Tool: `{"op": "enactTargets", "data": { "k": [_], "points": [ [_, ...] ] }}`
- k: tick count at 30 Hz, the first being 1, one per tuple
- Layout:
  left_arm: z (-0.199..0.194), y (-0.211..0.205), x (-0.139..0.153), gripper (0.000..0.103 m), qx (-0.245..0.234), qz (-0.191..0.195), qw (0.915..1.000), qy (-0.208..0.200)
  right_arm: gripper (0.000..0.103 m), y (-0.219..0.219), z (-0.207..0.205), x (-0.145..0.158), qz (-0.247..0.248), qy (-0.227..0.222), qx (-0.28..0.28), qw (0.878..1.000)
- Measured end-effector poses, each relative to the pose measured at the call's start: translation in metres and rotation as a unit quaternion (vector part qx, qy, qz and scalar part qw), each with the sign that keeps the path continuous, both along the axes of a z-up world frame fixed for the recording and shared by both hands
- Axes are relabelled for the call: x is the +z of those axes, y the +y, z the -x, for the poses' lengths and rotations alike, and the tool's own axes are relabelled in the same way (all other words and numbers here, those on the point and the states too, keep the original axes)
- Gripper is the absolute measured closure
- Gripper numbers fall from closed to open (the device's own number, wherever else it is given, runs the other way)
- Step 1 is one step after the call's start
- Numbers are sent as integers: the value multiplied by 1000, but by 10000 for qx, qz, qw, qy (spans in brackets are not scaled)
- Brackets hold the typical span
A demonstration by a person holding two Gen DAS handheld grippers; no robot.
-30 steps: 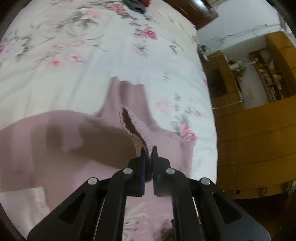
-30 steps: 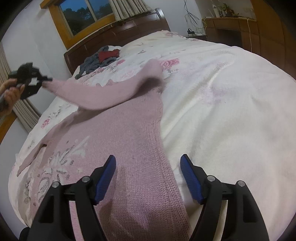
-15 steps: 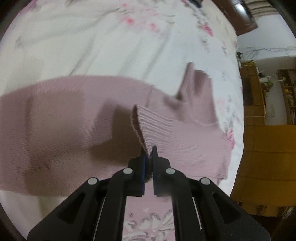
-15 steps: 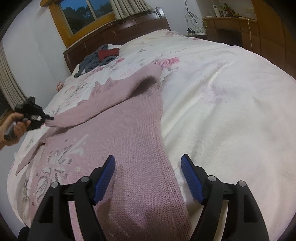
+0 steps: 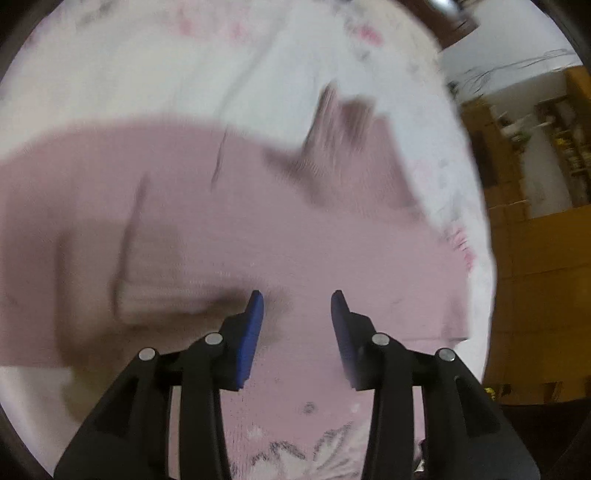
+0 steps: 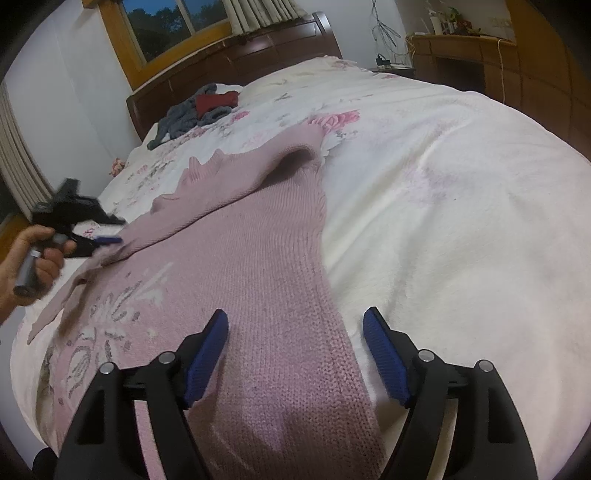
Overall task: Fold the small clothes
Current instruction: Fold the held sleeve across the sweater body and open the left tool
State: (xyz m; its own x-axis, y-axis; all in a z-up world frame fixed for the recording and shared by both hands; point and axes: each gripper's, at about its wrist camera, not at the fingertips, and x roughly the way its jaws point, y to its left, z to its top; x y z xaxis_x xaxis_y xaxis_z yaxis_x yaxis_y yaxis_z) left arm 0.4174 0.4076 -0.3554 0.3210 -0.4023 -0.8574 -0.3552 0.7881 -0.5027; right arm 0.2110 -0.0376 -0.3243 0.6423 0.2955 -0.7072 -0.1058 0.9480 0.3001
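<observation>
Floral bedspread [image 6: 461, 206], dark wooden headboard [image 6: 258, 48], window [image 6: 166, 26], wooden cabinets [image 6: 480, 55]

Black claw [image 6: 295, 332] frames, blue ribbed pads [image 6: 384, 360], silver screws [image 6: 425, 355]

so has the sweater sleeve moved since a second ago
Yes. The pink sleeve was held up toward the dark headboard; it now lies across the sweater body, released by the open left gripper.
</observation>
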Motion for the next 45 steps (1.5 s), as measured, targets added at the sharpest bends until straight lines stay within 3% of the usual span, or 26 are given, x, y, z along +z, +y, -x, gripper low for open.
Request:
{"op": "enactTargets", "data": {
  "k": [1,2,4,5,6,8,12,13,15,18,19,20,22,24,26,28,31,32,33,34,35,36,39,45],
  "points": [
    [2,9,-8,74,156,16,9998,79,27,0,0,0,10,14,8,10000],
    [4,16,-11,91,283,103,9995,128,27,1,-1,-1,34,45,24,10000],
    [19,40,-7,93,658,416,9968,159,27,2,-2,-2,100,66,50,9999],
    [28,51,0,79,763,493,9958,68,26,4,-2,-3,135,68,65,9999],
    [43,66,14,57,866,466,9951,-91,24,6,-2,-3,168,72,94,9998],
    [73,96,39,36,1113,323,9925,-401,23,9,-1,-2,223,80,137,9996],
    [155,182,72,13,1821,287,9804,-696,23,17,6,3,313,96,252,9991],
    [175,202,71,13,2017,289,9767,-679,23,19,10,7,285,110,264,9992],
    [221,242,67,13,2520,422,9650,-600,22,23,22,14,263,100,317,9991],
    [288,292,57,13,3336,692,9370,-773,21,34,41,23,249,111,432,9987],
    [307,305,54,13,3674,680,9239,-824,20,38,44,26,262,125,482,9984],
    [317,316,52,13,3867,665,9160,-835,20,42,45,28,277,135,520,9982],
    [352,338,42,13,4496,608,8878,-775,20,50,48,32,275,164,587,9978],
    [370,352,32,14,4789,728,8713,-787,18,59,50,35,279,220,630,9974],
    [382,364,25,14,4963,802,8600,-877,18,68,50,38,292,217,666,9971],
    [384,378,22,14,5042,738,8541,-1041,18,77,51,40,278,210,715,9968],
    [380,389,21,15,5026,663,8543,-1148,19,88,52,45,236,181,842,9960],
    [379,391,21,22,5019,600,8549,-1168,19,92,53,47,240,160,868,9958],
    [376,398,20,46,4967,510,8593,-1113,19,96,53,49,233,143,892,9956],
    [373,399,19,60,4920,485,8630,-1039,19,98,53,51,218,139,902,9956],
    [368,400,17,85,4895,490,8651,-976,19,100,53,53,207,141,897,9957],
    [369,401,18,97,4890,448,8661,-937,19,99,52,55,196,140,888,9958],
    [362,396,36,96,4767,408,8696,-1218,19,95,50,58,173,149,835,9962],
    [305,329,131,97,3526,161,9100,-2175,19,81,50,66,114,151,773,9968]
  ]
}}
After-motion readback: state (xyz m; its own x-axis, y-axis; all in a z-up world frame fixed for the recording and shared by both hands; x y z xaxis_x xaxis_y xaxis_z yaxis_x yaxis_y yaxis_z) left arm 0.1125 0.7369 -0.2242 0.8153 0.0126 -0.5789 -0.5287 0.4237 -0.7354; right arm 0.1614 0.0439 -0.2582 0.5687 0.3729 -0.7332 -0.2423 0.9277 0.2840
